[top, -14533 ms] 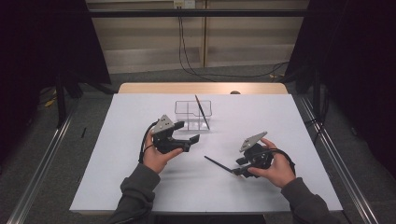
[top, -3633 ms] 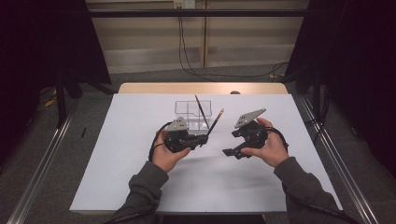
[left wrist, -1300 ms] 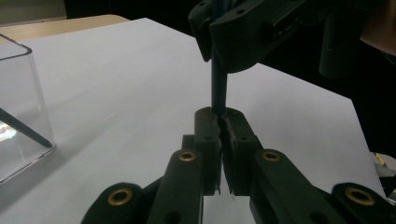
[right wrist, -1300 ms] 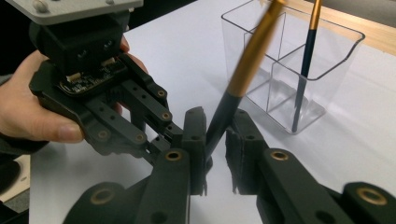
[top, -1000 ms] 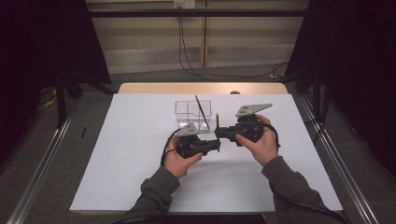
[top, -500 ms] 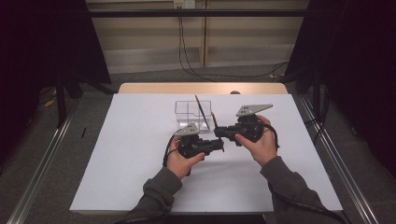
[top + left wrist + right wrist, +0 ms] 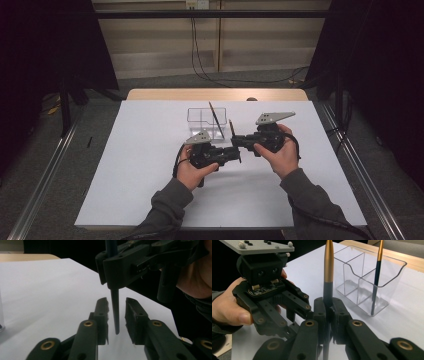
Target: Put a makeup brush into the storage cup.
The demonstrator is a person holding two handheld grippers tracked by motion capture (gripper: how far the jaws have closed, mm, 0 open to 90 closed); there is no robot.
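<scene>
In the high view, the left tongs (image 7: pixel 235 154) and right tongs (image 7: pixel 238 141) meet tip to tip over the white desk (image 7: pixel 125 165), just in front of a clear holder (image 7: pixel 200 116) with one pen (image 7: pixel 215 116) leaning in it. In the left gripper view, the left tongs (image 7: pixel 117 311) have just been opening; a second pen (image 7: pixel 114 310) hangs between their jaws, untouched. In the right gripper view, the right tongs (image 7: pixel 329 308) clamp that pen (image 7: pixel 328 262) upright beside the holder (image 7: pixel 352 267).
</scene>
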